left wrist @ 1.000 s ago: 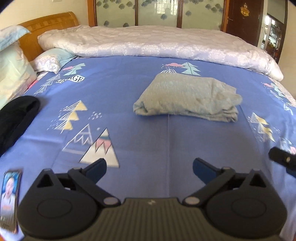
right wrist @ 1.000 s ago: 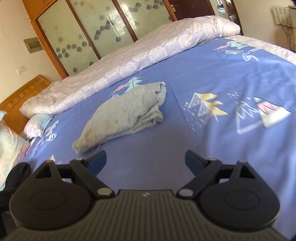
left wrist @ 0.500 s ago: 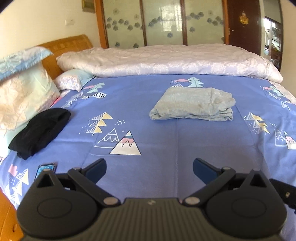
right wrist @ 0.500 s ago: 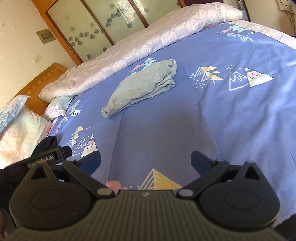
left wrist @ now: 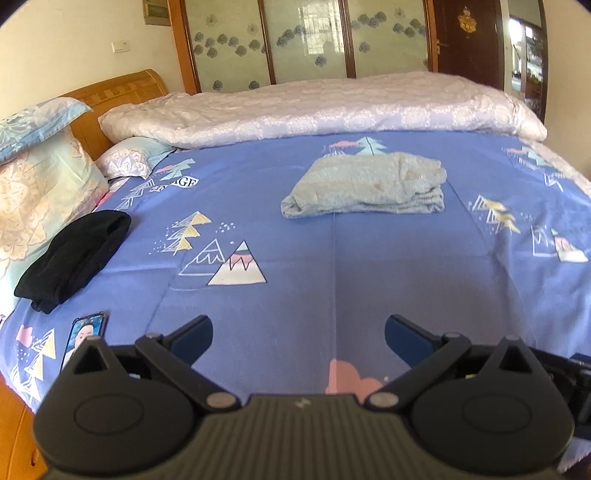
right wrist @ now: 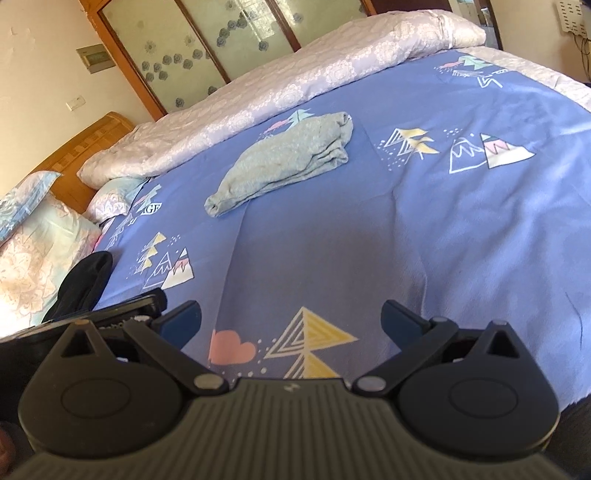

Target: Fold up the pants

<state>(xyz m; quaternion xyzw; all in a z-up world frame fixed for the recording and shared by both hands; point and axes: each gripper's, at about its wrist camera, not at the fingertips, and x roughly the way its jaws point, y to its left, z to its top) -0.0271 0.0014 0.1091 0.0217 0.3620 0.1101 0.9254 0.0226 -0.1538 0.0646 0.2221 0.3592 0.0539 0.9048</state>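
Bright daylight, soft shadows, slight blur, strong fisheye bending at edges.

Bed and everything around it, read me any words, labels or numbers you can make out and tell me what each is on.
"...GE": end of a white printed word on the blue bedsheet, also; its first letters are blurred.
Phone on the sheet: shows a picture, no readable text.
Gold emblem on the dark door: too small to read.
Grey pants: no visible label.
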